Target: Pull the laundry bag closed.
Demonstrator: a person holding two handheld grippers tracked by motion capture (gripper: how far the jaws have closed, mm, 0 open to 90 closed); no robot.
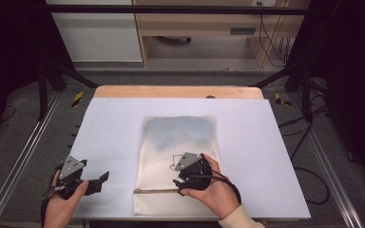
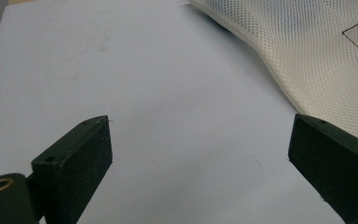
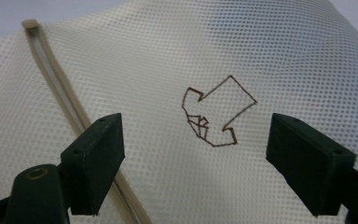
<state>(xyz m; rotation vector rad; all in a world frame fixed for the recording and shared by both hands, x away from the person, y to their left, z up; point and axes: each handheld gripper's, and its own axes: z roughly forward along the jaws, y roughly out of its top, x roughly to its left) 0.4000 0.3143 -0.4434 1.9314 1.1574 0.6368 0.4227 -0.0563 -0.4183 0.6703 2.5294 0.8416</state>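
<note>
A cream mesh bag (image 1: 171, 152) lies flat in the middle of the white table sheet (image 1: 114, 123), with something bluish showing through its far half. Its zipper (image 1: 154, 191) runs along the near end. A brown outline drawing (image 3: 216, 112) is marked on the mesh. My right gripper (image 1: 177, 179) hovers over the bag's near right part; in the right gripper view its jaws stand open (image 3: 196, 149) on either side of the drawing, with the zipper (image 3: 60, 88) to their left. My left gripper (image 1: 102, 182) is open over bare sheet (image 2: 200, 154) at the front left, the bag's edge (image 2: 317, 51) to its right.
A wooden strip (image 1: 178, 91) borders the table's far edge. Metal rails (image 1: 24, 156) run down both sides of the table. Cables (image 1: 313, 180) lie on the floor at the right. A cabinet (image 1: 199, 28) stands behind the table.
</note>
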